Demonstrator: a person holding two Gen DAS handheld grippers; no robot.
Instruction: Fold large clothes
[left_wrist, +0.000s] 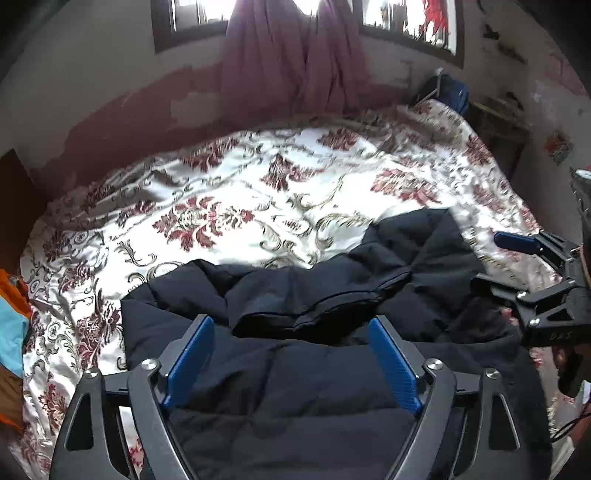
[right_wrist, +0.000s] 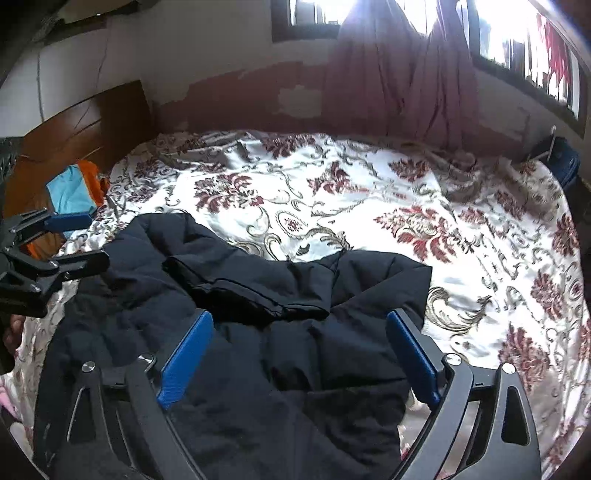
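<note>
below and just ahead of both released, empty tongs, left tongs (left_wrist: 291, 354) and right tongs (right_wrist: 299, 354), the black jacket (left_wrist: 332, 295) lies crosswise on the bed (left_wrist: 221, 192), equally near each.

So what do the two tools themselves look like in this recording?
Both are alike: the left tool and right tool have black angular frames with cut-out openings, silver round bolts, and flat blue ribbed pads on the fingers. Faint lettering marks the right tool's body in the left view.

A dark navy padded jacket (left_wrist: 303, 373) lies rumpled on the bed. One sleeve (left_wrist: 314, 299) is folded across its body
</note>
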